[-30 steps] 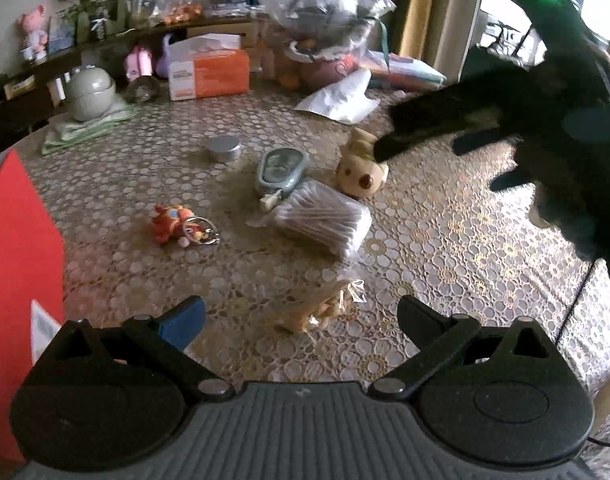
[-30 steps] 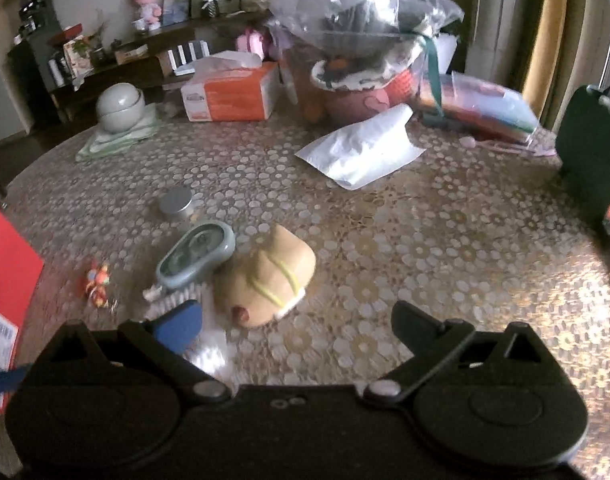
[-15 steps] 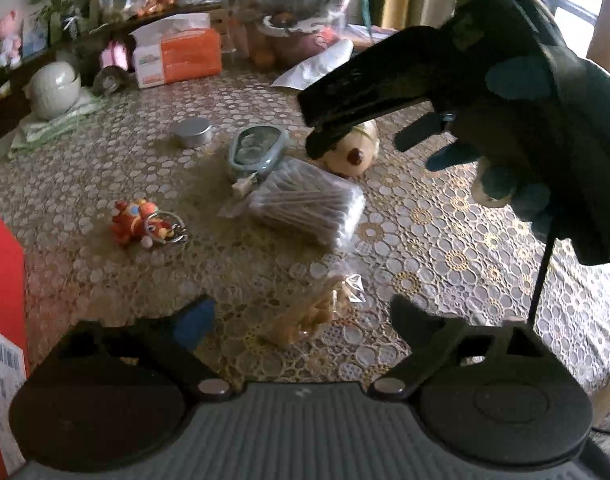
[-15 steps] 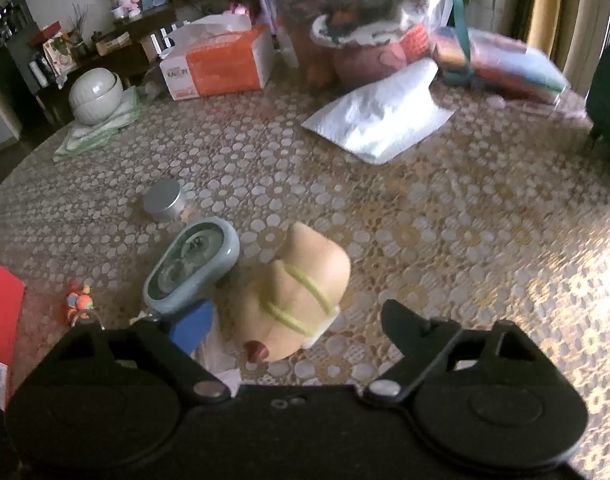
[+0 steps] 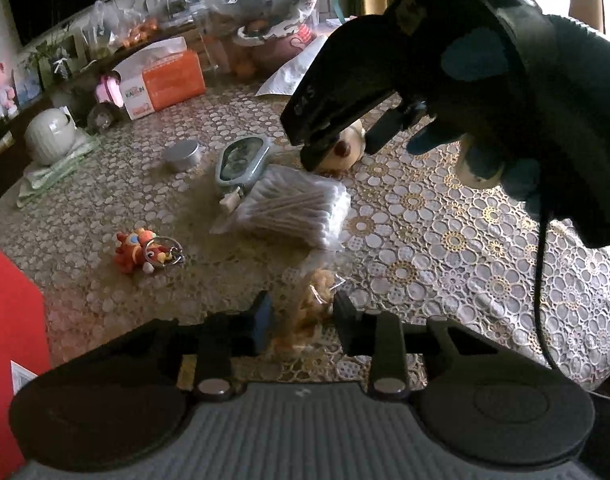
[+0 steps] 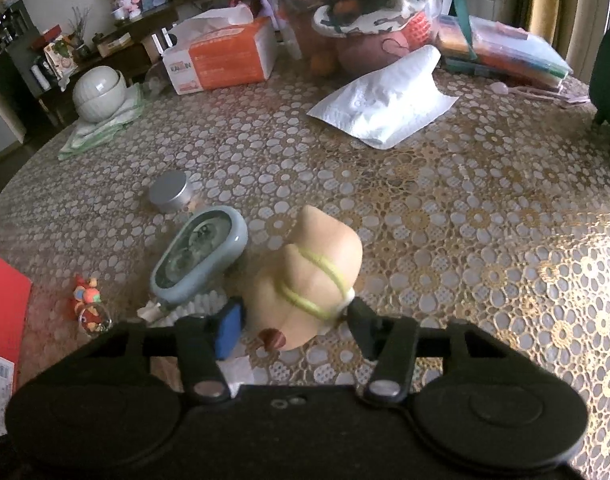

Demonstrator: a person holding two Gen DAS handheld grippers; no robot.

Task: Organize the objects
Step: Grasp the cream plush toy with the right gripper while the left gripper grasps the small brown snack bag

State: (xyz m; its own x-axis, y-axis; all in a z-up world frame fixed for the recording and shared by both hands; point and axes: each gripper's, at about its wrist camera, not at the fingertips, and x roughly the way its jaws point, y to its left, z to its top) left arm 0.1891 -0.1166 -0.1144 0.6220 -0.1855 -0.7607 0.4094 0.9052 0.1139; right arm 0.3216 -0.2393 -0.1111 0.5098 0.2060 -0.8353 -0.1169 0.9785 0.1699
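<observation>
A small clear snack packet [image 5: 313,304] stands between the fingers of my left gripper [image 5: 303,316]. Its jaws are closing, and both pads press the packet's sides. A beige toy animal with yellow-green bands [image 6: 305,276] lies on the lace tablecloth [image 6: 465,220] between the fingers of my right gripper [image 6: 295,322]. Those jaws are closing too. The right finger [image 6: 361,320] touches the toy, while a thin gap shows at the blue pad [image 6: 229,326]. In the left wrist view the right gripper [image 5: 317,156], held by a gloved hand, hangs over the toy [image 5: 347,148].
A bag of cotton swabs [image 5: 293,208], a blue-grey clock [image 5: 241,160], a silver tin [image 5: 183,154] and a red keychain figure [image 5: 139,250] lie nearby. A red box [image 5: 9,320] stands at the left. A tissue box [image 6: 221,60] and white paper [image 6: 385,104] sit farther back.
Both pairs of jaws have drawn in from wide open. The left gripper moved forward onto the snack packet. The right gripper came down around the beige toy.
</observation>
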